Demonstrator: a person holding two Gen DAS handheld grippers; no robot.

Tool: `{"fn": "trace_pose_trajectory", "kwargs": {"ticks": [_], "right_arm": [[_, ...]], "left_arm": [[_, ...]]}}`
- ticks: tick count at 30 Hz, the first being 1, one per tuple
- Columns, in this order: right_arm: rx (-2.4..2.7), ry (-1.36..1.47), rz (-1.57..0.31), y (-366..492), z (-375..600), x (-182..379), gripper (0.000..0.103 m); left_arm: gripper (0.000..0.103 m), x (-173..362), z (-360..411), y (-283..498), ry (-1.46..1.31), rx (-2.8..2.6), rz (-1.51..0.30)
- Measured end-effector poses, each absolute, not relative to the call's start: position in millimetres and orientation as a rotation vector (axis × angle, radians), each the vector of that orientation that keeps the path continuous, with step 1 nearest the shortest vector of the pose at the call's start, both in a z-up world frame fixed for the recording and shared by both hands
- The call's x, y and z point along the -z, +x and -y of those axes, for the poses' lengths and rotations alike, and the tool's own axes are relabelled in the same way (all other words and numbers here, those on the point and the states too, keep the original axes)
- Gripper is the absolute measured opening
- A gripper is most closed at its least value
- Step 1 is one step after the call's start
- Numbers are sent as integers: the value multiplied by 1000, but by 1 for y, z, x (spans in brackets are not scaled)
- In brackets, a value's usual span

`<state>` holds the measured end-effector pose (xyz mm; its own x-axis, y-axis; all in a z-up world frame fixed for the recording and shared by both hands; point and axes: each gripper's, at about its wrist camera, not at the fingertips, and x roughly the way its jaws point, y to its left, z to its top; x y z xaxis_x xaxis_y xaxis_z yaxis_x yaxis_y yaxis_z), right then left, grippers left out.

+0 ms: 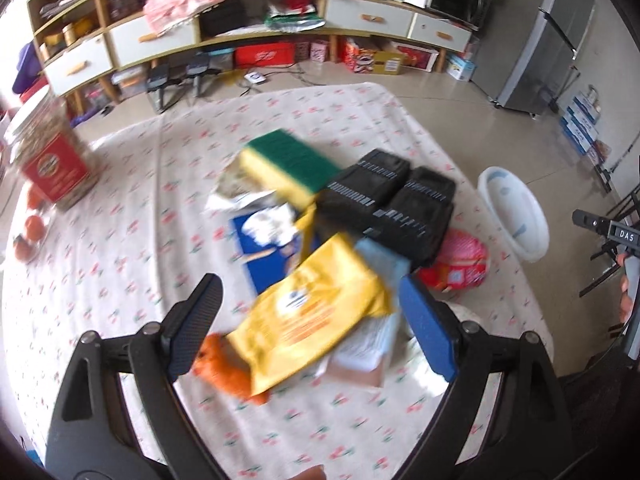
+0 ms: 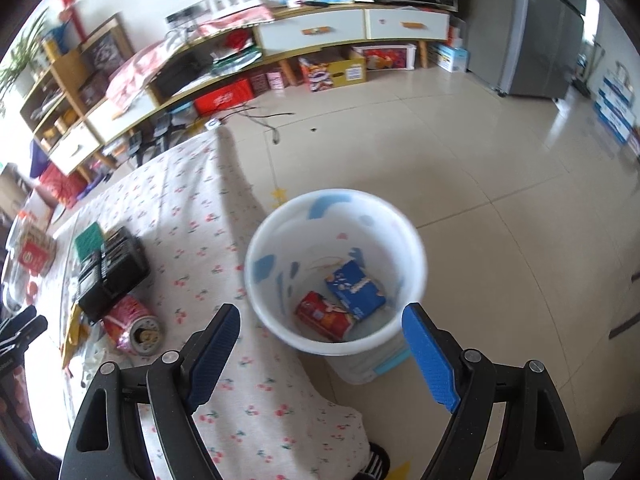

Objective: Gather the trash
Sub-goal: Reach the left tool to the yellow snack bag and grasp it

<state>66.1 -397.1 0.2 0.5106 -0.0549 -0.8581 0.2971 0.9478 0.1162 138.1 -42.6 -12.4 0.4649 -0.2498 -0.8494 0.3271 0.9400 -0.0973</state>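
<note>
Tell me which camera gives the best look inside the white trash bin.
The right wrist view. It looks straight down into the white trash bin, showing a blue packet and a red packet at the bottom. The left wrist view catches the bin only obliquely beyond the table edge, its contents hidden.

The left wrist view looks steeply down onto the bench [image 1: 120, 280]. The right looks down into the bin [image 2: 256, 264]. Both share the bin [image 1: 516, 216] and shelf unit [image 2: 312, 32].
</note>
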Motion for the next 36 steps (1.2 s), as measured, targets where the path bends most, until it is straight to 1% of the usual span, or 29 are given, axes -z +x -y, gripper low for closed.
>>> {"fn": "trace_pose_trajectory", "kwargs": {"ticks": [7,18,23,26,28,30,32,36], "right_arm": [[150,190,-1029,84,352,2,85],[100,117,-1084,107,309,19,85],[96,103,-1104,113,301,25,85],[96,97,-1114,115,297,28,85],[95,91,-1117,116,294,29,85],[87,80,-1121,118,289,30,85],[72,71,-1128,121,283,32,85],[31,70,-1151,128,271,38,85]], "left_arm": [[90,36,9,135,39,391,-1077],[90,61,27,156,116,702,-1129],[89,80,34,165,101,744,-1187],[89,84,29,171,40,734,-1201],[83,85,23,174,-7,727,-1201],[72,84,15,175,-61,722,-1203],[65,82,9,176,-99,705,-1204],[57,82,1,172,-120,642,-1207]]}}
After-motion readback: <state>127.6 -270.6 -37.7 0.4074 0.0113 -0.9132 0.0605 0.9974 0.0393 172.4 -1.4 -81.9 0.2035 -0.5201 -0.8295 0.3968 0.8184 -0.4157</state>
